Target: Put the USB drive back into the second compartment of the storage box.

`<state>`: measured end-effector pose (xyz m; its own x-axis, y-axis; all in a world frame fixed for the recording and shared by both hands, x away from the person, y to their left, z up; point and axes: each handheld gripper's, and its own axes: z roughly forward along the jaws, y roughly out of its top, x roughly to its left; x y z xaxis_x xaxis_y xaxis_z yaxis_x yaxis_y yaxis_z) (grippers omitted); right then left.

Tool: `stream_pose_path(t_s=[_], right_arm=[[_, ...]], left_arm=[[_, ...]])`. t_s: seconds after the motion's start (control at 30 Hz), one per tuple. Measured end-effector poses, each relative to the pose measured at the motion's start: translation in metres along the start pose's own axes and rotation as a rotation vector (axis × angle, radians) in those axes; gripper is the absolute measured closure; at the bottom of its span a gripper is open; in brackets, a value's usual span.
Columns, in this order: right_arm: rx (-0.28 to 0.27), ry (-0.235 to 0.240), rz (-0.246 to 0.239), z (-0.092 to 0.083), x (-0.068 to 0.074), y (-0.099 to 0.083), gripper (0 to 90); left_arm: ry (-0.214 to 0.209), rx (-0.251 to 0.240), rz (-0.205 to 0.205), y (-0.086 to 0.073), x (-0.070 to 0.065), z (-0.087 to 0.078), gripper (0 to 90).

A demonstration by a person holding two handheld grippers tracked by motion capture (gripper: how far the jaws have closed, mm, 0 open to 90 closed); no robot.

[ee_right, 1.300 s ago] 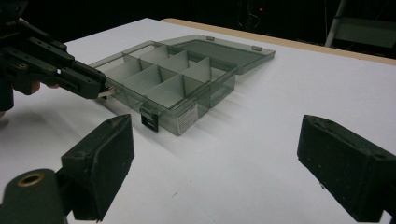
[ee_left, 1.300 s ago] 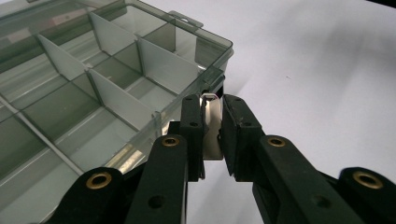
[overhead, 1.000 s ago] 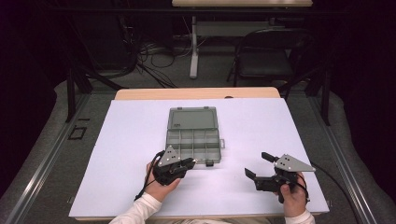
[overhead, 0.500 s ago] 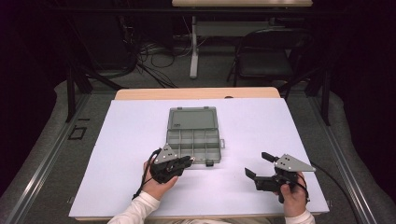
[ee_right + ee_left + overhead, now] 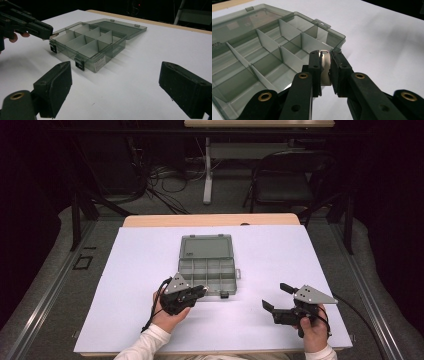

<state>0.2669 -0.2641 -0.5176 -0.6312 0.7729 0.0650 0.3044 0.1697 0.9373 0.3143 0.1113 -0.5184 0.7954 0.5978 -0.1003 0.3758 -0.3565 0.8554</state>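
I am looking down on a white tabletop (image 5: 125,285) with an open smoky-grey compartment box (image 5: 207,270) near its middle, its lid laid flat on the far side and its dividers standing upright. My left claw (image 5: 200,291) sits at the near left corner of the box, its tips over the front wall. In the left gripper view, that claw (image 5: 325,65) is pressed together on a small flat metal plate (image 5: 325,62), which stands on edge between the pads, just above the nearest corner compartment of the box (image 5: 262,55). I cannot tell whether the plate touches the box wall. My right claw (image 5: 274,296) rests well apart from the box, near the right front of the tabletop, and it is spread wide with nothing between its pads. In the right gripper view, the box (image 5: 95,45) lies ahead and to the left, with two dark latches (image 5: 79,64) on its front wall.
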Motion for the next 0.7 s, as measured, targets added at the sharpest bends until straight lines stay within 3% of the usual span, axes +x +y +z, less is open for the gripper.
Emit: stream_pose_path(t_s=[0.13, 0.7], right_arm=[[-0.001, 0.001, 0.000, 0.001, 0.000, 0.000, 11.1], [0.005, -0.001, 0.009, 0.000, -0.001, -0.001, 11.4]], left_arm=[[-0.001, -0.016, -0.015, 0.007, 0.002, -0.005, 79.2], [0.017, -0.004, 0.002, 0.031, 0.015, -0.011, 79.2]])
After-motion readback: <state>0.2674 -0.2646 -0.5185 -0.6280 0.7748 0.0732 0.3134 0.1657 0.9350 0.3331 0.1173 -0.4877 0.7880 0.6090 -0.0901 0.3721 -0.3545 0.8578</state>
